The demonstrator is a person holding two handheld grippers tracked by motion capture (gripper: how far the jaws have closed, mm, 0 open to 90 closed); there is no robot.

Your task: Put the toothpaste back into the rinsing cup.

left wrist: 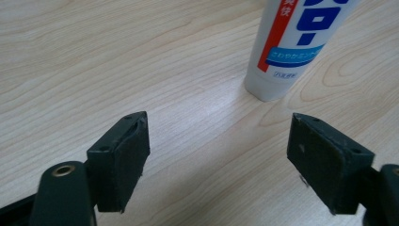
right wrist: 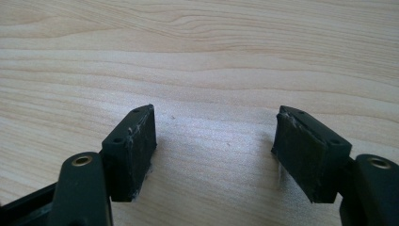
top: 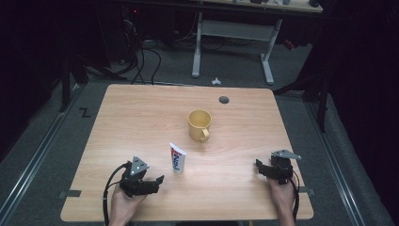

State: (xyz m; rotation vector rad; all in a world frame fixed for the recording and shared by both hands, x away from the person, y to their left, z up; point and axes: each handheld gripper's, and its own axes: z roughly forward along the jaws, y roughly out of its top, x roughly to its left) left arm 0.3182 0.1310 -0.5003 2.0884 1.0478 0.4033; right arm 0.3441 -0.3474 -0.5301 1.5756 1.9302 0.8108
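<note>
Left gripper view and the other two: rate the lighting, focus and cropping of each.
High view: table evenly lit, surroundings almost black, picture soft overall. Left gripper view: bright and fairly sharp, toothpaste tube cropped by the top edge, its print readable. Right gripper view: even light, crisp wood grain, faint shadows under the open jaws.

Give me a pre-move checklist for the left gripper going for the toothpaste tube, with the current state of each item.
1. Left gripper open: ok, jaws wide apart.
2. Toothpaste tube upright on its cap: ok.
3. Tube lined up between the jaws: not ok, it stands ahead and off toward the right jaw.
4. Path to the tube free: ok, bare table in between.
5. Yellow mug apart from the tube: ok.
6. Right gripper out of the way: ok, open at the table's right near edge.
</note>
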